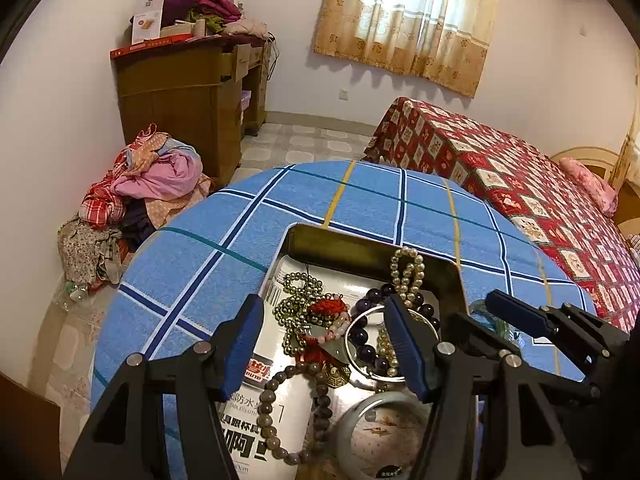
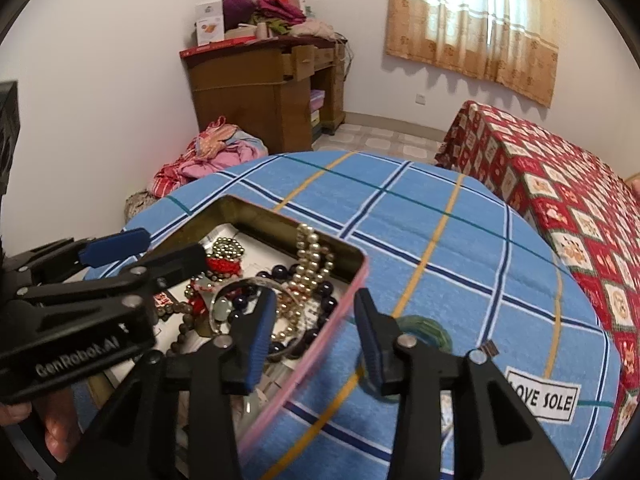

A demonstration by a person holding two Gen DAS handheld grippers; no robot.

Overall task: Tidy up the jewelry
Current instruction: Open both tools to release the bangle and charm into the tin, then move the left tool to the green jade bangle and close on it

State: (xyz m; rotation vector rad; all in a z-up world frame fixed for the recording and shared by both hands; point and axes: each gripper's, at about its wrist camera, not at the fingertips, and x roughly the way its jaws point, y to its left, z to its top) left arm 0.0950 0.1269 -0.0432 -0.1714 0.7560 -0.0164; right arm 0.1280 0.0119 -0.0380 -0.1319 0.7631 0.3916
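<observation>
**poster1:** Nearest the lens in the left wrist view, the left gripper (image 1: 328, 344) is seen with its blue pads spread wide apart, nothing pinched. It's hung right over the metal tin (image 1: 372, 248), which is set on the blue plaid cloth (image 1: 224, 216).

**poster2:** And what's packed in the tin?

**poster1:** Jewelry, all tangled. A pearl strand (image 1: 408, 276) is draped over the far wall, dark purple beads (image 1: 372, 332) and a silver bangle (image 1: 360, 344) are lying mid-tin, brass-coloured beads (image 1: 298, 300) sit to the left, a red tassel charm (image 1: 332, 312) is between them, and a brown bead bracelet (image 1: 280, 412) is nearer. A round painted lid or dish (image 1: 384, 436) is seen nearest; which one can't be told.

**poster2:** Right one?

**poster1:** The right gripper (image 2: 316, 328) is parted too, with the tin's pink right rim (image 2: 320, 340) straddled but not pressed. A green bangle (image 2: 428, 332) is left on the cloth just right of the tin, partly hidden behind the right finger. A "LOVE SOLE" label (image 2: 540, 398) is spotted nearer right.
</observation>
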